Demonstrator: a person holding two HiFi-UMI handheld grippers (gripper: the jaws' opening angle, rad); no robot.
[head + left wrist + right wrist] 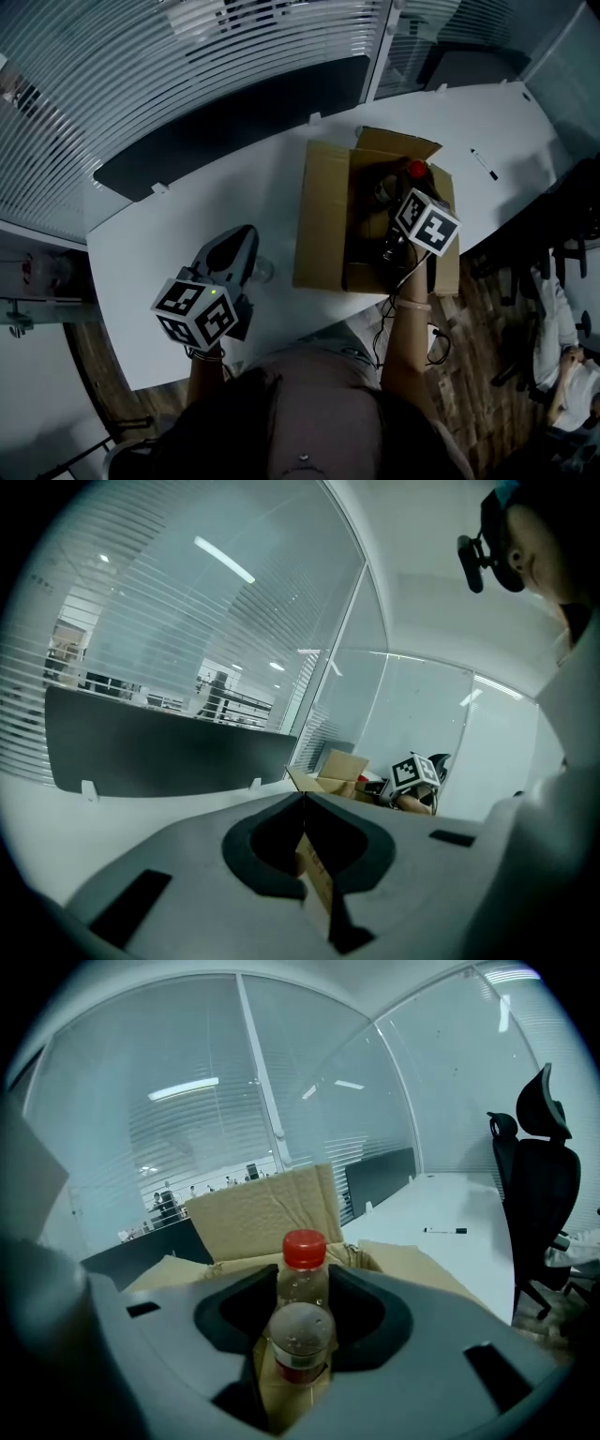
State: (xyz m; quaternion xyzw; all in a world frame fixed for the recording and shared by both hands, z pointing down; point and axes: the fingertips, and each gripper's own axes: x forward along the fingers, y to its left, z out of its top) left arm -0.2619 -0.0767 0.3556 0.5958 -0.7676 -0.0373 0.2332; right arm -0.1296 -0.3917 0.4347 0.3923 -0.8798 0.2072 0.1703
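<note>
Nearest the body, the left claw (303,808) hovers low over the bare counter (178,234) with its jaws pressed together. Only a tan strip shows along the seam, and I cannot tell whether that is a scrap or part of the pad, so I read this claw as carrying nothing. Just beside its tip a small clear object (263,270) sits on the counter, too small to name. Further out, the right claw (301,1283) has its jaws closed on the sides of an upright bottle (302,1321) with a red cap and red label. The bottle is held at the open box (323,216), with the cardboard flaps rising behind and to either side of it. The grip looks low on the body, so the bottle is best kept vertical and moved slowly. The squeeze should be only firm enough to stop it slipping, since thin plastic will likely buckle. The near flap is the thing to steer clear of, and the left claw could steady the box if it shifts. Beyond the box a pen (485,164) lies on the counter. A dark panel (234,122) lines the far edge, and a chair (539,1194) stands off to the right.
</note>
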